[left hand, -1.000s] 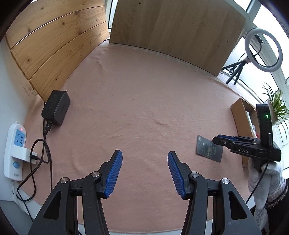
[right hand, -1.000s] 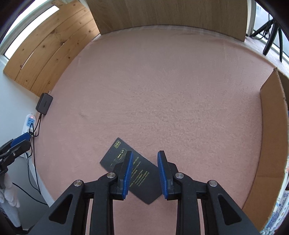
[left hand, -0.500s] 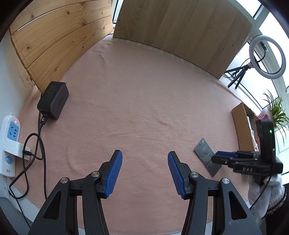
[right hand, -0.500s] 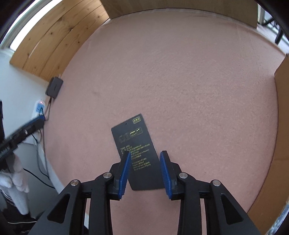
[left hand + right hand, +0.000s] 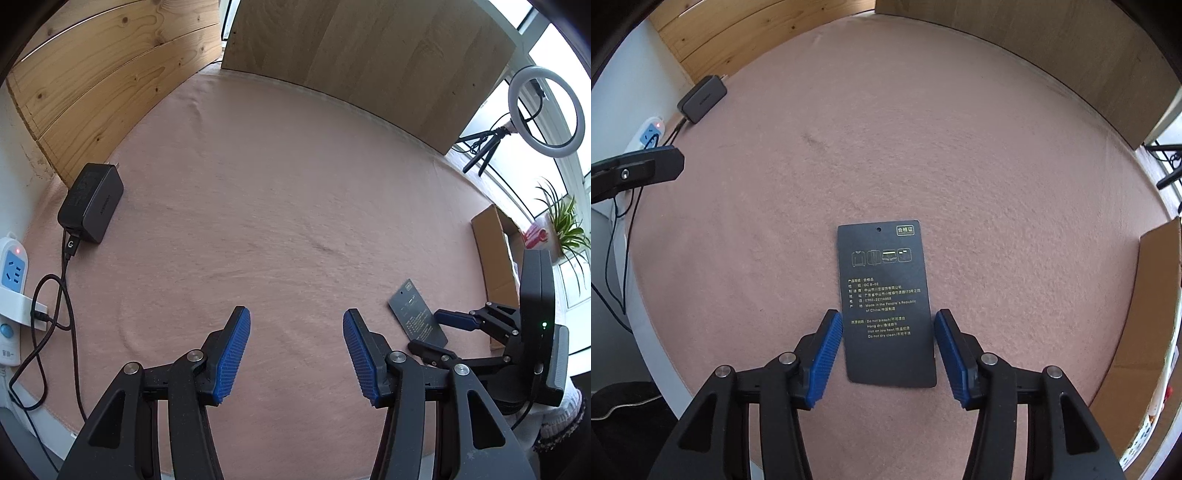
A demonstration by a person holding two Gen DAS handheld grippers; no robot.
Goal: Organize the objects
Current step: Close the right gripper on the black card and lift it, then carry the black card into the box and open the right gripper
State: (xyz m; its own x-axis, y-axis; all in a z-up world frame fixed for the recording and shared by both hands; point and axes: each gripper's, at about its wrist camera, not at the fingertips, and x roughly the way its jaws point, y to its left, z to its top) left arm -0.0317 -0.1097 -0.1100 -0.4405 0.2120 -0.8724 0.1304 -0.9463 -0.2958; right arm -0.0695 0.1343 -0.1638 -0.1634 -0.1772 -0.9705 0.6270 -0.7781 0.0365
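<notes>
Tag (image 5: 886, 306) flat btwn right gripper (image 5: 888, 350) fingers, long axis parallel w/ them.

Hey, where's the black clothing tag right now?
The black clothing tag lies flat on the pink cloth, between the open fingers of the right hand-held gripper, left of the cardboard box.

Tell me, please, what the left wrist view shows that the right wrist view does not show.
Only the left wrist view shows the ring light on its tripod, the green plant, and the open left gripper with nothing between its fingers. Only the right wrist view shows the printed text and the punched hole on the black tag, and the open right gripper with a finger at each side of it. Both views share the tag, the pink cloth, the black charger, the white power strip, the cardboard box and the wooden boards.
</notes>
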